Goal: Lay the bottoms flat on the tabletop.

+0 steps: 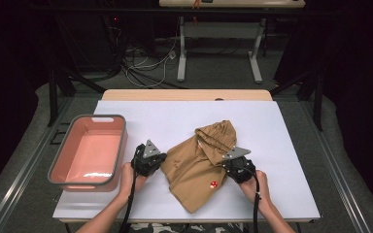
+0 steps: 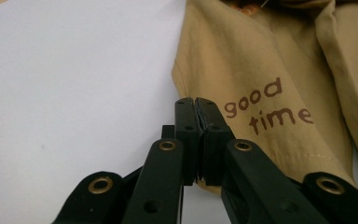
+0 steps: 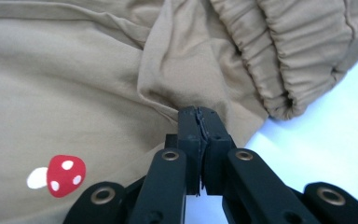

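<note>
- The shorts are lying crumpled mid-table, waistband bunched toward 12 o'clock, one leg corner pointing to 6 o'clock; the pink bin is sitting well apart at 9 o'clock.
- The left gripper is sitting at the shorts' 9 o'clock edge with its jaws pressed together on the hem beside the "good time" print. The bite is looking thin, so the cloth is at risk of sliding out once the person starts pulling.
- The right gripper is clenching a fold at the 3 o'clock side, just below the waistband. It may be pinching more than one layer, and a lift would then be dragging the whole bunch instead of opening it.
- The two grips are sitting at different heights on the garment, so pulling apart is likely twisting the shorts rather than flattening them.
- The mushroom patch is lying near the right jaws; a regrasp there could be snagging it.
</note>
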Tool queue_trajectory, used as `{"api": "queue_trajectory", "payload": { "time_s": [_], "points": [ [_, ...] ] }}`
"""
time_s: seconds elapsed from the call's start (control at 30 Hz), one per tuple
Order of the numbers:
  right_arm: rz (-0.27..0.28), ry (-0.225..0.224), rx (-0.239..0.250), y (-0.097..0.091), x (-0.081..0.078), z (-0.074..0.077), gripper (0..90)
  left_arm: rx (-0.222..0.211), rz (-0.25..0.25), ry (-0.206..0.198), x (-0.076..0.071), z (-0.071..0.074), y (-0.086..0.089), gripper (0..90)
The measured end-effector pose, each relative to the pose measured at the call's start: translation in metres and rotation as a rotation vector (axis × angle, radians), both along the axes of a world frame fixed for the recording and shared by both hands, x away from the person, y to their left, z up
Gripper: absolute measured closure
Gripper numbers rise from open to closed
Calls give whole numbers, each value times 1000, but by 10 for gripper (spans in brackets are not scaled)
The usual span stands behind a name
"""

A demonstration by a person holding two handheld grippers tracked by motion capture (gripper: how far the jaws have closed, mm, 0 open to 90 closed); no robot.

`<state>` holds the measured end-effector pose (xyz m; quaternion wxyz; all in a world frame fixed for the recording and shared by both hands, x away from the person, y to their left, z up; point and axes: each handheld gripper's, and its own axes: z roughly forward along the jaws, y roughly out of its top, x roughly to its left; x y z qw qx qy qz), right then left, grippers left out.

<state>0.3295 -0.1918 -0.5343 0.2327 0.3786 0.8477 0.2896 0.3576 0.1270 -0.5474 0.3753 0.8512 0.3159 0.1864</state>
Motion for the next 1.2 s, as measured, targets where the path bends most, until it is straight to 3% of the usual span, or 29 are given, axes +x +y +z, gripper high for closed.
{"api": "queue_trajectory", "payload": {
  "time_s": [0.07,0.1,0.17,0.27,0.33,0.43,0.57,0.73,0.87,0.97,1.2],
  "points": [
    [2,12,13,-3,2,0,848,7,-13,2,-2,0,-2,875],
    [2,20,29,-4,2,0,761,3,-17,3,-2,1,-2,863],
    [20,10,83,-6,2,2,663,1,-15,-1,-1,1,-3,790],
    [29,-18,101,-5,-1,8,581,-15,-18,-9,5,0,-5,701],
    [16,-50,113,-6,1,9,549,-19,2,-2,9,0,-7,599],
    [-17,-58,117,-10,5,8,522,-30,13,20,15,-1,-9,478],
    [-73,-66,119,-15,15,5,488,-54,28,28,20,-2,-13,433],
    [-124,-81,109,-18,27,-2,478,1,31,50,23,-10,-26,387],
    [-170,-79,115,-21,36,-7,481,30,21,50,23,-13,-30,433],
    [-196,-68,124,-26,40,-11,510,15,-4,39,22,-17,-28,551],
    [-182,-58,115,-25,43,-16,667,0,-39,37,21,-19,-27,798]
  ]
}}
